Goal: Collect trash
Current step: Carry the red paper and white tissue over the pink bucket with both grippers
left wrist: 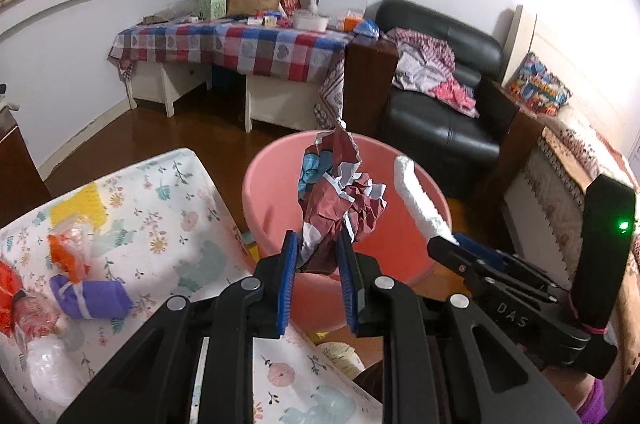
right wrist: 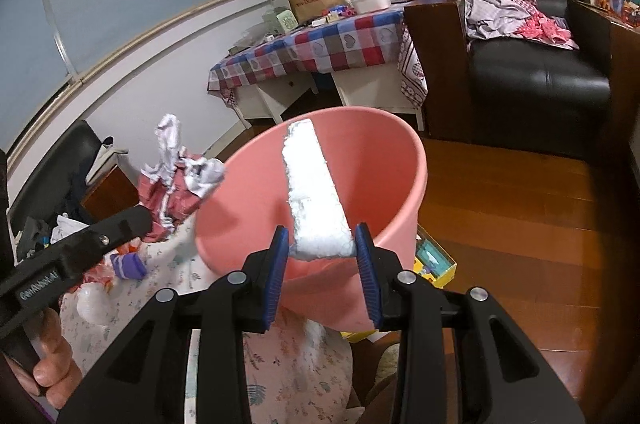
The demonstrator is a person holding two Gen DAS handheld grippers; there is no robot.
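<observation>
My left gripper [left wrist: 317,253] is shut on a crumpled dark red and white paper wrapper [left wrist: 340,200] and holds it over the pink bin [left wrist: 272,184]. My right gripper [right wrist: 322,251] is shut on a white foam strip [right wrist: 314,200] that points over the pink bin [right wrist: 384,160]. The foam strip also shows in the left wrist view [left wrist: 420,200], and the wrapper in the right wrist view [right wrist: 176,180]. Blue trash lies inside the bin [left wrist: 314,166].
A floral-clothed table [left wrist: 168,208] at the left holds a purple roll [left wrist: 90,296], orange wrappers [left wrist: 66,256], a yellow piece [left wrist: 80,208] and clear plastic [left wrist: 48,372]. A checked-cloth table [left wrist: 240,44] and a black armchair [left wrist: 440,96] stand behind. A coloured box [right wrist: 434,260] lies on the wooden floor.
</observation>
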